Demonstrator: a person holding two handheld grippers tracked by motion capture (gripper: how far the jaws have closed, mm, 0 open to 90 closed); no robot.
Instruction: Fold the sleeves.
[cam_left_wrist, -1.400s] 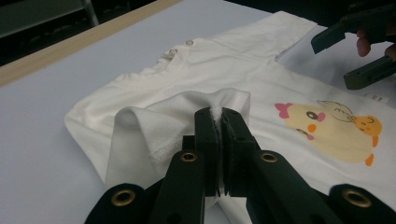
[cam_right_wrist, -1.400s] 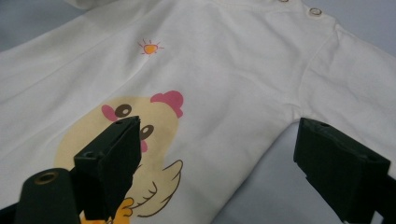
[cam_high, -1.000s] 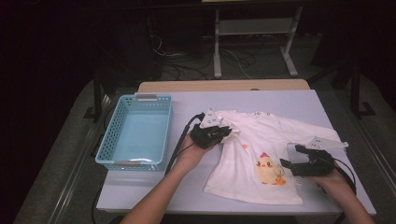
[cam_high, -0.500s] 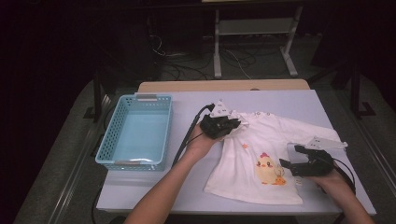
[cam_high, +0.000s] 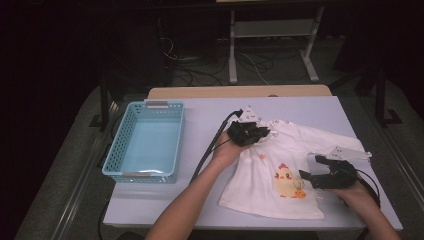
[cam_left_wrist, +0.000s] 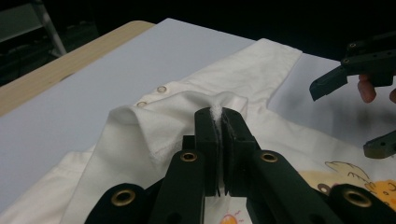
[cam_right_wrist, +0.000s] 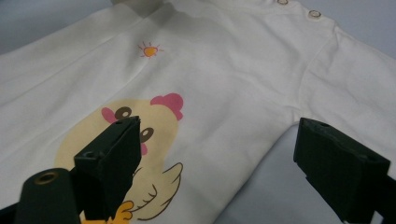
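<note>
At centre frame of the high view, the left gripper (cam_high: 255, 134) has its jaws clamped on a pinch of the shirt (cam_high: 280, 195) near the collar; its own view shows white cloth squeezed between the pads. The shirt lies flat on the table (cam_high: 210, 115), collar toward upper centre, hem toward the lower edge, so its long axis runs top to bottom. The right gripper (cam_high: 312, 175) sits at the shirt's right side, jaws apart, straddling the side edge below the sleeve (cam_right_wrist: 355, 79). The basket (cam_high: 145, 175) stands well apart at left. Judgement: the right gripper is the nearer to the sleeve.
</note>
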